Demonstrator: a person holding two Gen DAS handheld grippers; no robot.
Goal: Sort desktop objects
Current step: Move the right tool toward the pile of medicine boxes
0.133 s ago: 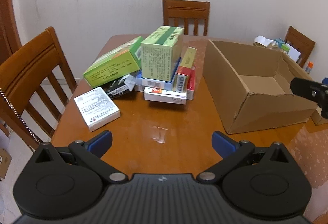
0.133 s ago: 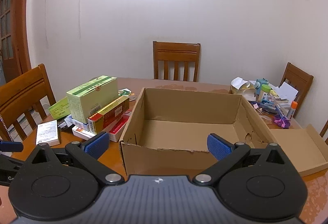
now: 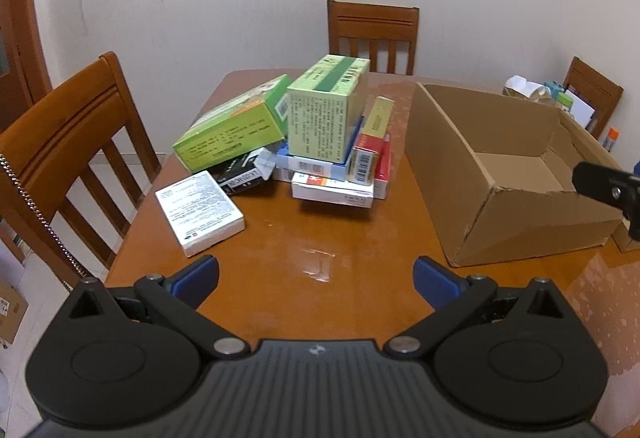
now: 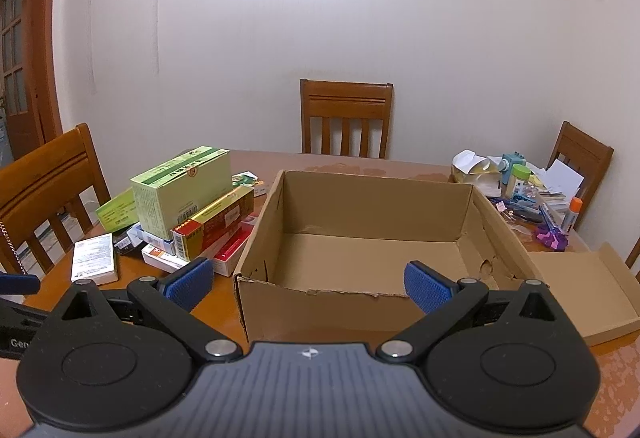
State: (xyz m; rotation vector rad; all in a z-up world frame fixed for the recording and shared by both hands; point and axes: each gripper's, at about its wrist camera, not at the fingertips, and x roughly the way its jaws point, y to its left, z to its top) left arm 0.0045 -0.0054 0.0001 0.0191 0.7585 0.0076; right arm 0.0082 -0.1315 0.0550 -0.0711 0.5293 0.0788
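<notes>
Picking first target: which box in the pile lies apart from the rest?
The flat white box, alone on the table nearest the left claw; the others are stacked touching.

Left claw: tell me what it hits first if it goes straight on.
Probably the bare wooden table: the open left claw tilts down at it, short of the pile of boxes. Depth is uncertain.

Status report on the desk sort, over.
Left tongs and right tongs open, empty. Medicine boxes piled beside empty cardboard box. Path clear.
</notes>
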